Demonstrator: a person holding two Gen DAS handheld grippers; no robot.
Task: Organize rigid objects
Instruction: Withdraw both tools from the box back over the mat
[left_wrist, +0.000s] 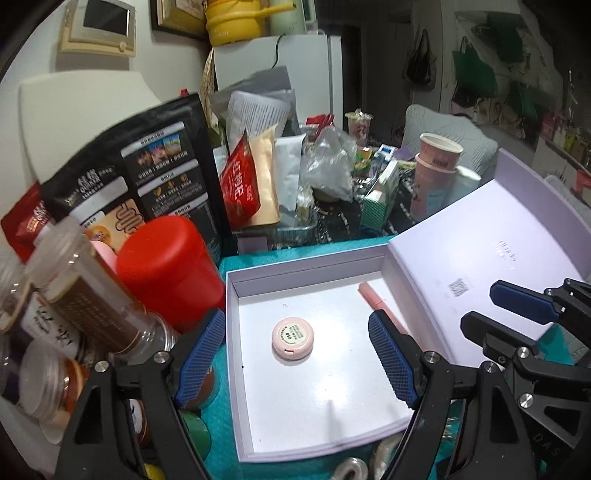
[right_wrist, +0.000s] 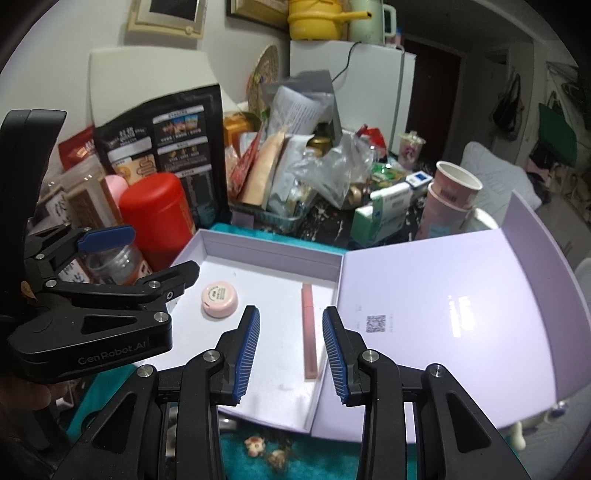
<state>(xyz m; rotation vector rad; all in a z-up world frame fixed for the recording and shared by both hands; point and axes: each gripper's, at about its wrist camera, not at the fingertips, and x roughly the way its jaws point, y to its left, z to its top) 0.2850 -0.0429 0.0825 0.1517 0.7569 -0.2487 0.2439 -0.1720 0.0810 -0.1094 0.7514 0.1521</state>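
Box (left_wrist: 236, 369), white and shallow, lies open on the teal cloth (left_wrist: 221, 435) in the left wrist view, its lavender lid (left_wrist: 480, 266) folded out to the right. Two things lie inside: one round pink compact (left_wrist: 293, 342) near the middle, and one slim pink tube (left_wrist: 373, 295) along the right wall. The left gripper (left_wrist: 295, 354) stands wide open over the box, holding nothing; the compact sits between its two blue pads, untouched. The right gripper (left_wrist: 509, 306) shows over the lid, fingers apart. Left of the box stand one red canister (left_wrist: 166, 269) and one black pouch (left_wrist: 147, 173); two stacked pink paper cups (left_wrist: 436, 173) stand behind.

From the right wrist, the same box (right_wrist: 266, 254) again holds one compact (right_wrist: 219, 298) and one tube (right_wrist: 308, 332). The right gripper (right_wrist: 291, 350) is open and empty, its pads either side of the tube's near end. The left gripper (right_wrist: 140, 254) hangs at the box's left edge, open.
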